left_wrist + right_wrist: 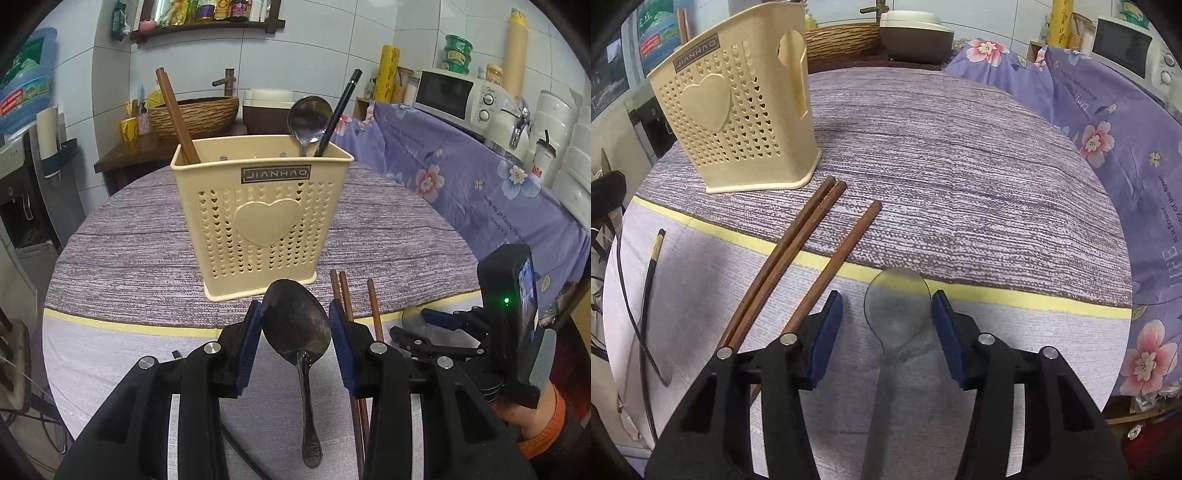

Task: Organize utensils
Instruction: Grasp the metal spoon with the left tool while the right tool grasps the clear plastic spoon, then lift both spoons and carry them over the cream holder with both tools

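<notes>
A cream perforated utensil holder [262, 218] stands on the round table; it also shows in the right wrist view [735, 110]. It holds a brown chopstick [177, 114], a metal spoon [308, 120] and a black chopstick [340, 110]. My left gripper [295, 332] has its jaws around the bowl of a dark metal spoon [295, 332], pads touching its edges. My right gripper [886, 332] is open around a flat grey spoon [897, 314] on the cloth. Three brown chopsticks [798, 258] lie left of it. A black chopstick [650, 280] lies at the far left.
A purple floral cloth [1108, 147] covers the counter to the right, with a microwave [454, 96] on it. A woven basket [195, 114] and a brown-and-white box [269, 110] stand behind the table. The right gripper's body [509, 325] shows in the left wrist view.
</notes>
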`<action>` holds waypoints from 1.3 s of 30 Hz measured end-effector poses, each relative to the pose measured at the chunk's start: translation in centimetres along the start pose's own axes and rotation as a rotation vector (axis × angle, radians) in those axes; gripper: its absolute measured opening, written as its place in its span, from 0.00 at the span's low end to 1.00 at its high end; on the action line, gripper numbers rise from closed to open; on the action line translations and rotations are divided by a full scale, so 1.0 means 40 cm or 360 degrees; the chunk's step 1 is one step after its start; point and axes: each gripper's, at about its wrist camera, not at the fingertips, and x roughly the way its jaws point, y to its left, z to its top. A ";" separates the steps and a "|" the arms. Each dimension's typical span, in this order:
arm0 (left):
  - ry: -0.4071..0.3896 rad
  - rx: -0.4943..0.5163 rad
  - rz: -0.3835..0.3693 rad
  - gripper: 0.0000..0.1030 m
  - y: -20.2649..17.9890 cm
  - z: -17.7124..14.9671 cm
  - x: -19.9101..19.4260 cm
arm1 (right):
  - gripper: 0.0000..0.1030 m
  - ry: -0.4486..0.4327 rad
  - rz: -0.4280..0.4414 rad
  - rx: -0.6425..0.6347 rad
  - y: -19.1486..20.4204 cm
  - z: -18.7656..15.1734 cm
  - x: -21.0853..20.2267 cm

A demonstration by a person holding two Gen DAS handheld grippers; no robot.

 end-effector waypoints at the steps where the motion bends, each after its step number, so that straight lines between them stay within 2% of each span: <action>1: -0.0003 -0.0006 -0.0001 0.36 0.001 0.001 0.000 | 0.44 0.0006 0.0002 -0.0005 0.002 0.003 0.001; 3: -0.0010 -0.0009 0.0002 0.36 0.002 0.002 -0.002 | 0.36 0.0012 0.0007 -0.0017 0.007 0.003 0.000; 9: -0.0022 -0.0019 -0.0001 0.36 0.007 -0.001 -0.006 | 0.36 0.0003 0.0036 0.0002 0.005 0.006 -0.006; 14: -0.0048 -0.0033 0.0000 0.36 0.018 0.003 -0.018 | 0.36 -0.0142 0.0149 0.0083 -0.021 0.022 -0.082; 19: -0.0100 -0.0056 -0.0002 0.36 0.030 0.011 -0.047 | 0.36 -0.0327 0.0270 0.0150 -0.054 0.041 -0.208; 25: -0.0132 -0.0079 -0.0006 0.36 0.040 0.018 -0.063 | 0.36 -0.0498 0.0284 0.0141 -0.068 0.053 -0.309; 35: -0.0154 -0.0099 -0.0013 0.36 0.050 0.016 -0.071 | 0.36 -0.0546 0.0332 0.0125 -0.065 0.049 -0.327; 39: -0.0193 -0.0126 -0.0063 0.36 0.067 0.043 -0.094 | 0.35 -0.0612 0.0376 0.0098 -0.057 0.073 -0.353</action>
